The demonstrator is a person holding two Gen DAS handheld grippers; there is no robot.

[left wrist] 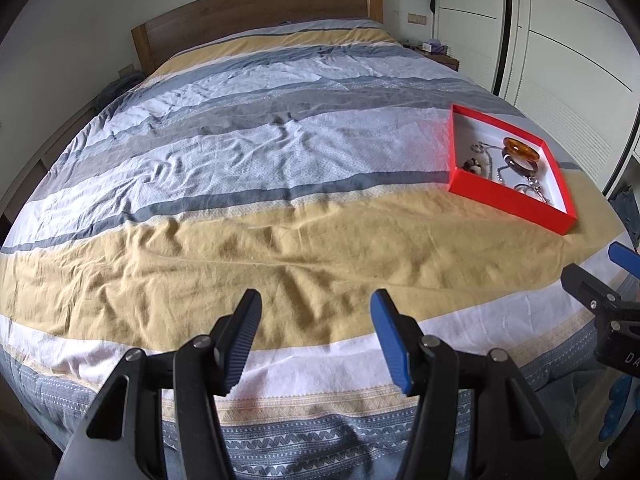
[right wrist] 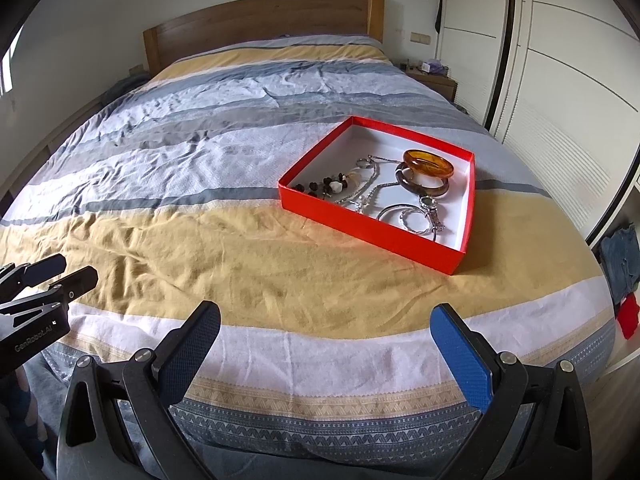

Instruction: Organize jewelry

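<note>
A red box (right wrist: 356, 226) with a white inside sits on the bed, right of centre; it also shows in the left wrist view (left wrist: 504, 200). In it lie an amber bangle (right wrist: 428, 163), a brown bangle (right wrist: 424, 188), a dark-and-white bead bracelet (right wrist: 324, 188), silver chains (right wrist: 368, 184), silver rings (right wrist: 412, 218) and a small watch (right wrist: 430, 206). My left gripper (left wrist: 316, 304) is open and empty over the bed's foot. My right gripper (right wrist: 326, 318) is open and empty, short of the box.
The striped bedspread (right wrist: 240, 248) is wrinkled. A wooden headboard (right wrist: 260, 20) stands at the far end. White wardrobe doors (right wrist: 560, 100) line the right side. A nightstand (right wrist: 432, 76) with small items is at the back right. Clothes (right wrist: 622, 256) lie at the right.
</note>
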